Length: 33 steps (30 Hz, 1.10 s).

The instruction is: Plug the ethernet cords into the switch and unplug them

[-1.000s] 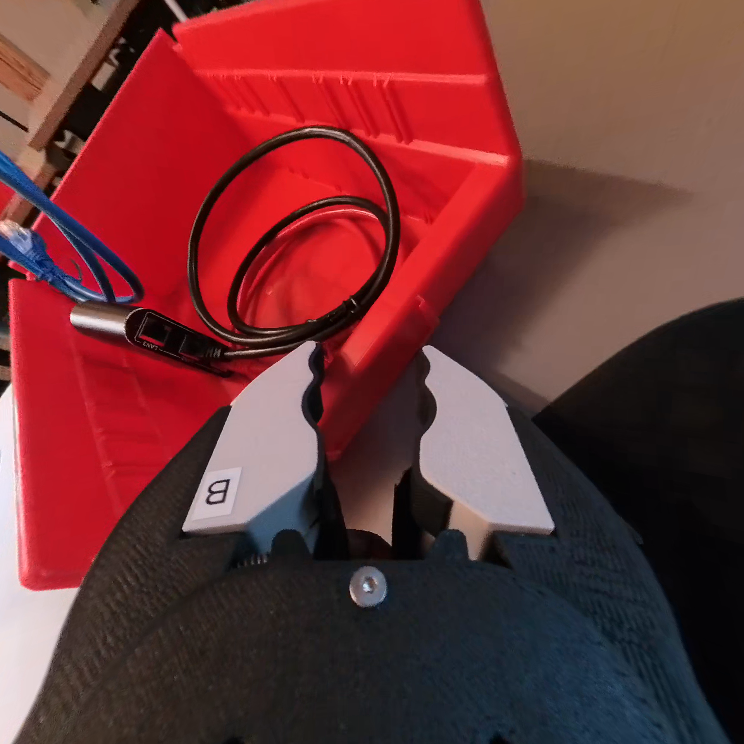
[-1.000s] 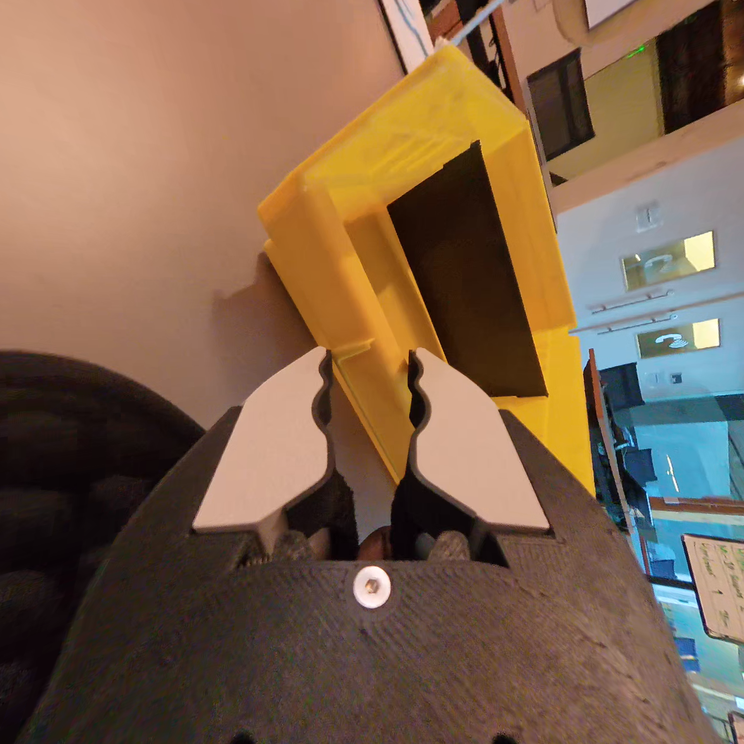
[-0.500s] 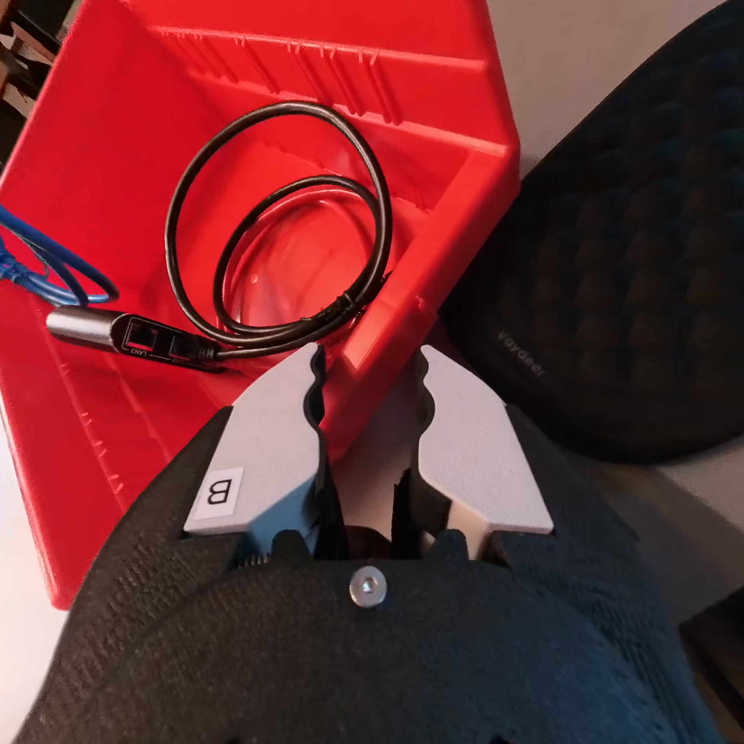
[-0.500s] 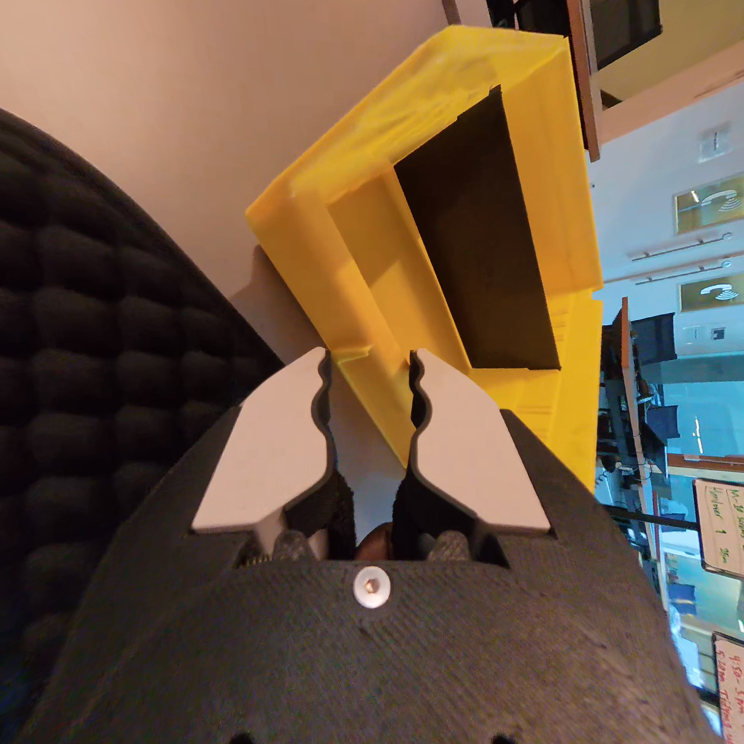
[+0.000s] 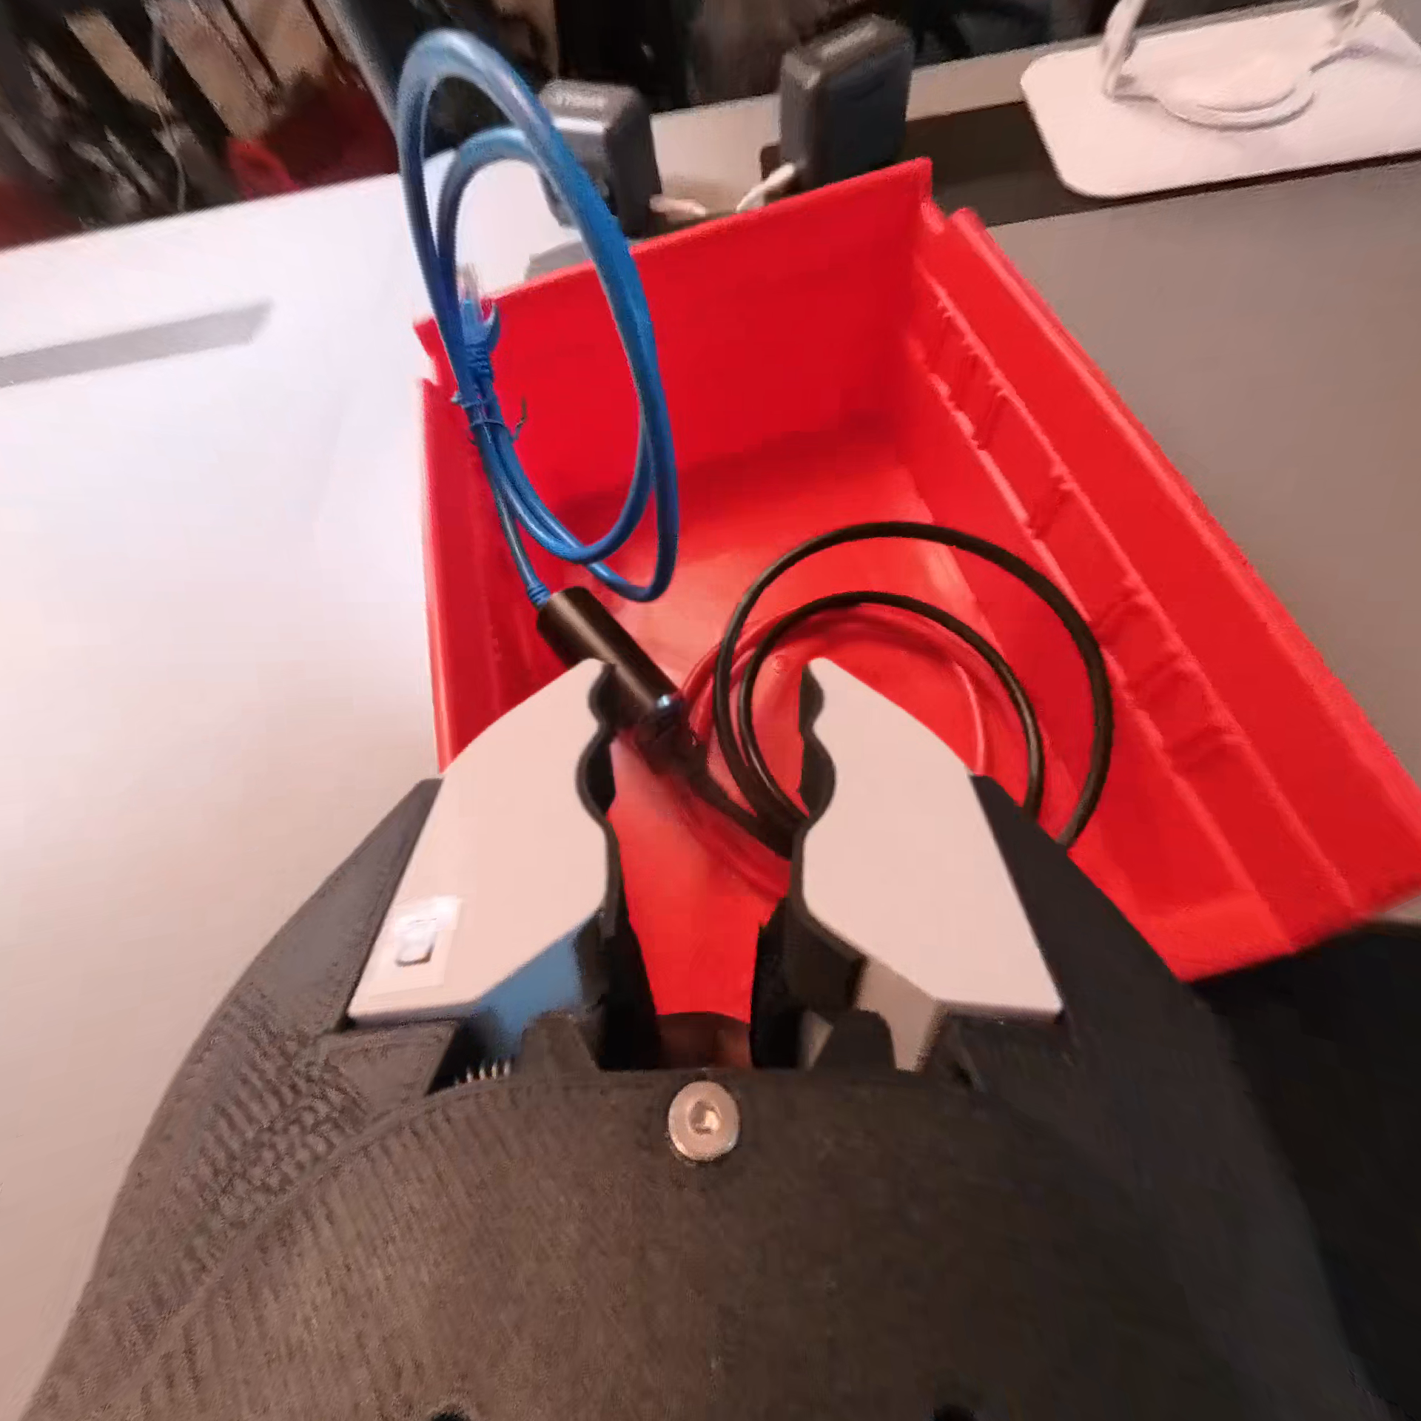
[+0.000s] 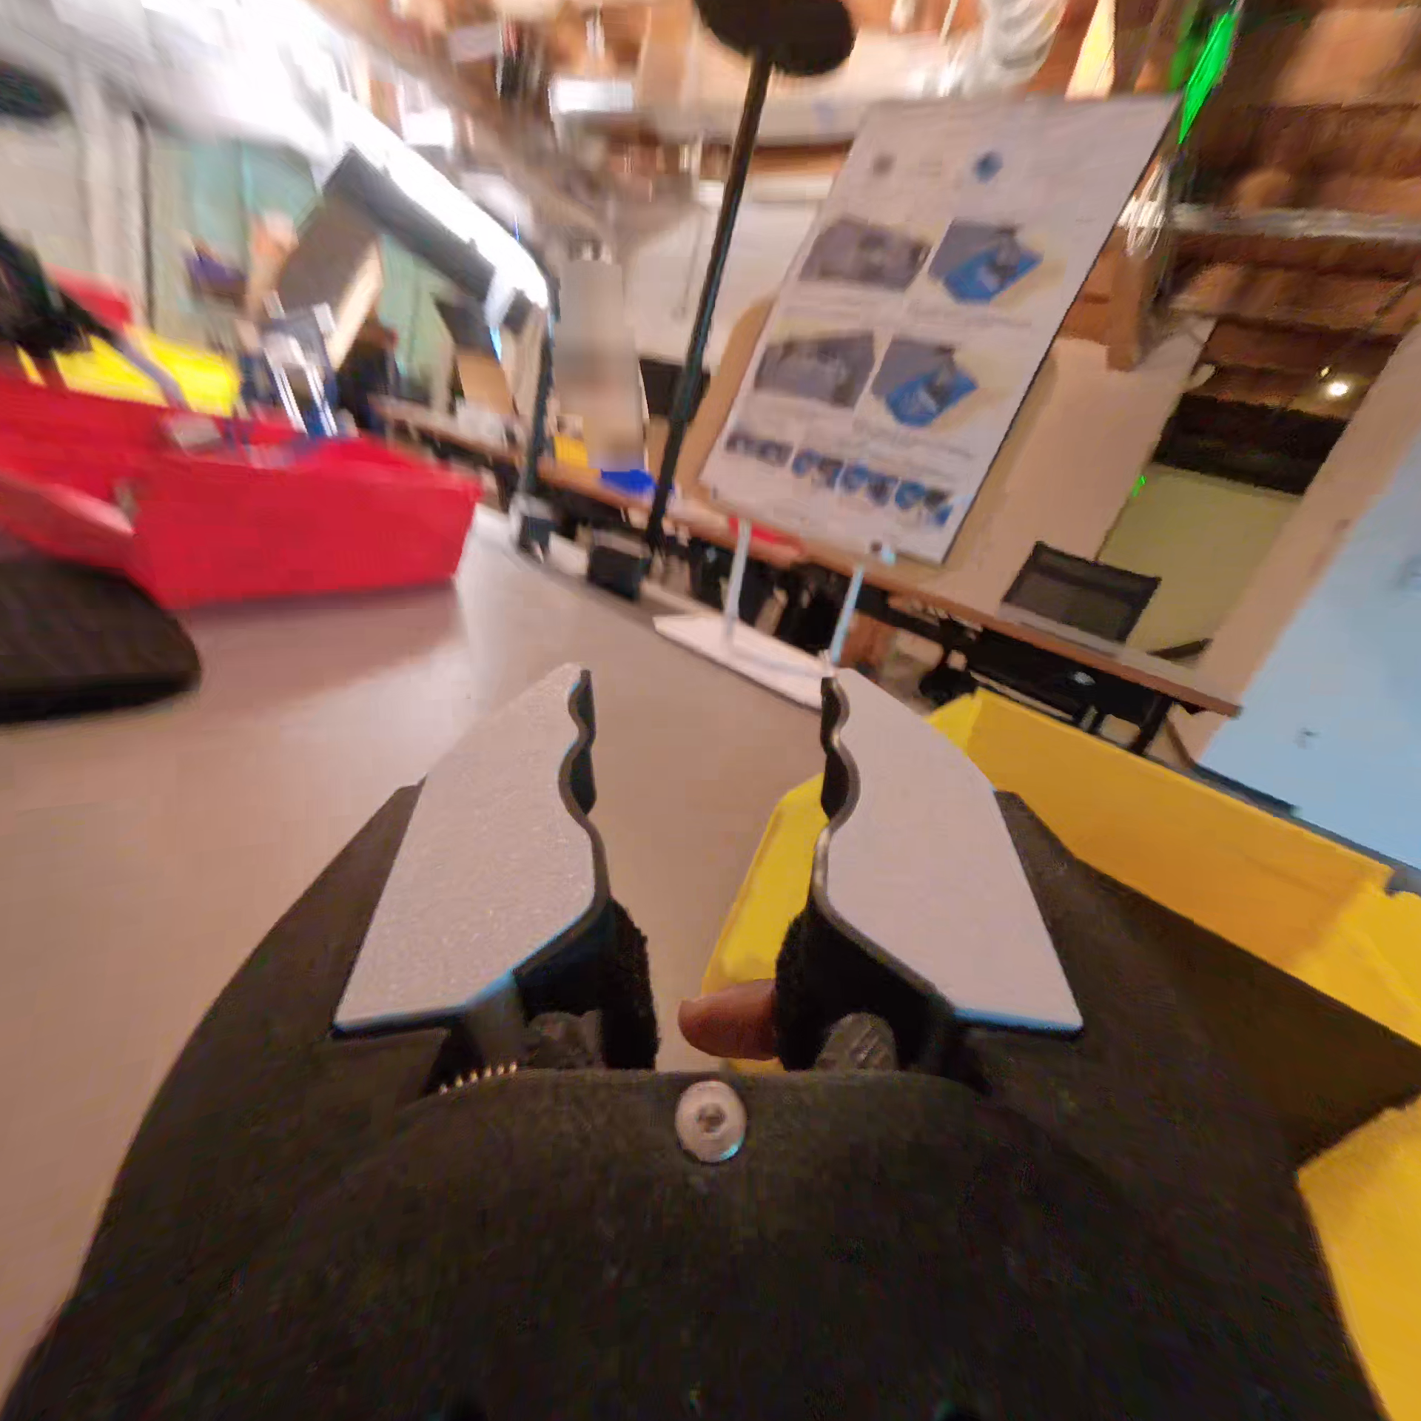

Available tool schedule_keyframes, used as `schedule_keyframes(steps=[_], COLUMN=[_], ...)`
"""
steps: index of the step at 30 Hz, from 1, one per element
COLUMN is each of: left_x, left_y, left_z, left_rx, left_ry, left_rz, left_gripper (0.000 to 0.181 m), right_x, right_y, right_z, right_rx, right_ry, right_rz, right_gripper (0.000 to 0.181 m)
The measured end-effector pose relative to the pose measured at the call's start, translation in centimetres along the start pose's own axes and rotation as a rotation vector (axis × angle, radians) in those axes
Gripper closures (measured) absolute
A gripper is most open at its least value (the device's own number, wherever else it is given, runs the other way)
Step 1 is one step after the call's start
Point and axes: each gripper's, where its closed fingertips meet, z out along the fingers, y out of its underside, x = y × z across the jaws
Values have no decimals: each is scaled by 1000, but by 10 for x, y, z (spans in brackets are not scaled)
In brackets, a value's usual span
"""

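Observation:
In the left wrist view a red bin (image 5: 1153,692) holds a coiled black cord (image 5: 907,527), a coiled blue ethernet cord (image 5: 660,461) that stands up over the bin's left wall, and a small dark adapter-like switch (image 5: 592,638) joined to both. My left gripper (image 5: 700,684) is open and empty above the bin's near end. Its left fingertip is beside the switch. My right gripper (image 6: 707,684) is open and empty above the grey table (image 6: 307,730), beside a yellow bin (image 6: 1153,830). The red bin (image 6: 307,523) shows far left in the blurred right wrist view.
A black padded mat (image 6: 77,638) lies left of the right gripper, in front of the red bin. A poster board on a stand (image 6: 923,307) rises at the table's far edge. Black boxes (image 5: 838,84) stand behind the red bin. A white surface (image 5: 192,538) lies to its left. The left gripper's tips are roughly 55 centimetres from the right gripper's.
Both views have swung round. The red bin's corner was between my left fingers and the yellow bin's wall between my right fingers. Now both gaps are free. The jaw gaps look unchanged.

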Motion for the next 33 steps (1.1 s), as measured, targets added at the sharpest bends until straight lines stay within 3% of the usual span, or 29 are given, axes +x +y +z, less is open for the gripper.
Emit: schedule_keyframes(steps=[3,11,16,20,24,33], left_x=[-17,-33,-37,-40,-43,-22], left_y=[10,54,55,30,-22,-139], left_z=[29,65,74,62,30,-93], left_rx=[-146,-430,-396,-200,99,829], left_ry=[-78,-144,-195,-231,-270,-238], left_rz=[-1,-29,-24,-45,-8,37], left_gripper=[142,140,143,147,152,155], right_x=[-9,-10,-16,-20,-23,-19], right_y=[25,25,32,37,42,36], right_z=[9,10,13,16,17,15], right_rx=[-125,-124,-167,-198,-223,-183], right_ry=[3,21,13,10,13,30], right_rz=[-132,-164,-224,-286,-343,-308], right_gripper=[123,127,130,132,134,134])
